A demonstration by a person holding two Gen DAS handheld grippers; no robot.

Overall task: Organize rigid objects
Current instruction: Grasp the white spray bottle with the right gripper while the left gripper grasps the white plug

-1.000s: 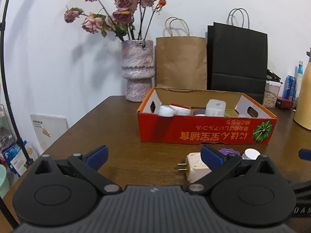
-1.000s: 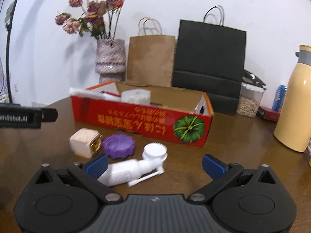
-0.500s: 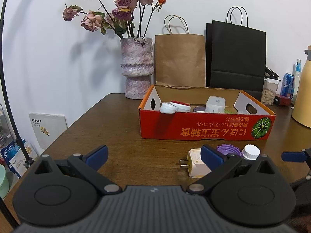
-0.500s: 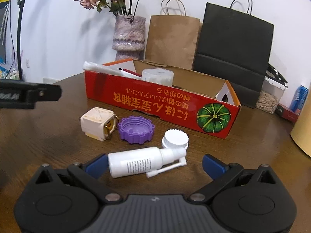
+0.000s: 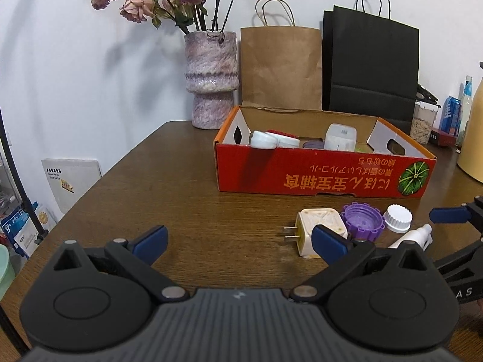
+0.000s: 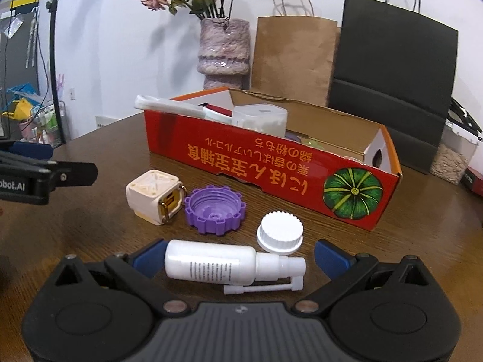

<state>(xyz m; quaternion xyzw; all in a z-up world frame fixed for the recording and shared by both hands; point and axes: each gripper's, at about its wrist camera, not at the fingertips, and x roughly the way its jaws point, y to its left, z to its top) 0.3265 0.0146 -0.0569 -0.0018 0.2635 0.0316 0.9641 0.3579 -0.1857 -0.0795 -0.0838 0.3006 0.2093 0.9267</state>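
Between the wide-open fingers of the right gripper [image 6: 241, 256] lies the white spray bottle [image 6: 211, 265], ungrasped; left gripper [image 5: 240, 239] also spread open, holding nothing, over the table [image 5: 181, 181].

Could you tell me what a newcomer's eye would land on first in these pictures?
Probably the red box with the green pumpkin print, mid-table and already holding some items. Next, the white spray bottle lying between the open right gripper fingers, with a purple cap, white cap and plug adapter just beyond.
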